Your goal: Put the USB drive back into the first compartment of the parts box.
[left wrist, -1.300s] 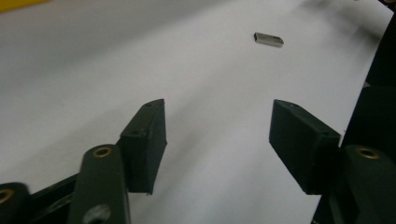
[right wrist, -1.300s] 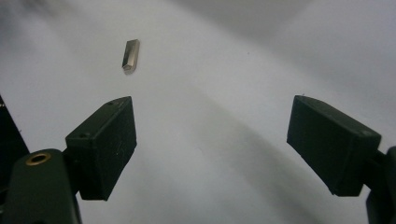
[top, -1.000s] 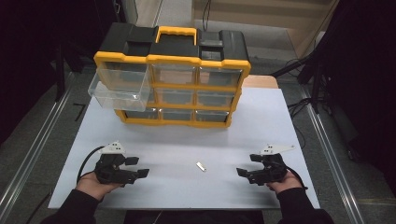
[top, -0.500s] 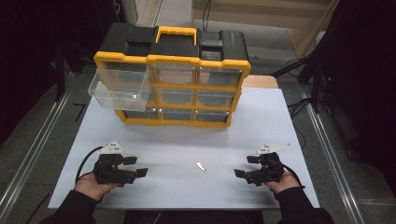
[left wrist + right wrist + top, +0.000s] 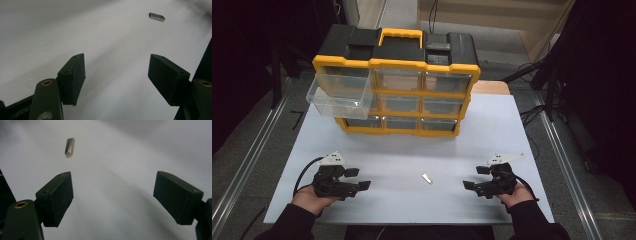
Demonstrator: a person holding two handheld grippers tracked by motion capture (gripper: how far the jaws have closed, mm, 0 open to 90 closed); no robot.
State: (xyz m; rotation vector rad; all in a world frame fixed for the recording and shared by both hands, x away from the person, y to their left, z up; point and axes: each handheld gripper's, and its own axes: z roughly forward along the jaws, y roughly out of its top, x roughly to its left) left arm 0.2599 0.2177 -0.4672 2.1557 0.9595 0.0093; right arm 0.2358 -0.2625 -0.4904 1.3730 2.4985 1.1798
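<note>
Left claw [image 5: 360, 179], held in the person's left hand [image 5: 309, 198] near the front left of the white table [image 5: 377, 150]: its jaws stand wide apart with nothing between them, and it rests low over the bare table surface. In the left gripper view the pads [image 5: 72, 77] frame empty white table, with the metal piece [image 5: 157, 16] lying well ahead and off to the right.

Metal piece [image 5: 427, 178], between the two claws and somewhat nearer the right one: a small, slim, rectangular silvery bar lying flat on the table, set at a slant, apart from both claws. In the right gripper view [image 5: 69, 147] it shows a flat grey top face and a squared end.

Right claw [image 5: 473, 178], held in the right hand [image 5: 514, 196] near the front right of the table: jaws likewise spread wide and holding nothing.

Behind, a yellow-and-black drawer box [image 5: 397, 82] stands on the table, its upper left clear drawer [image 5: 339, 95] pulled out.
</note>
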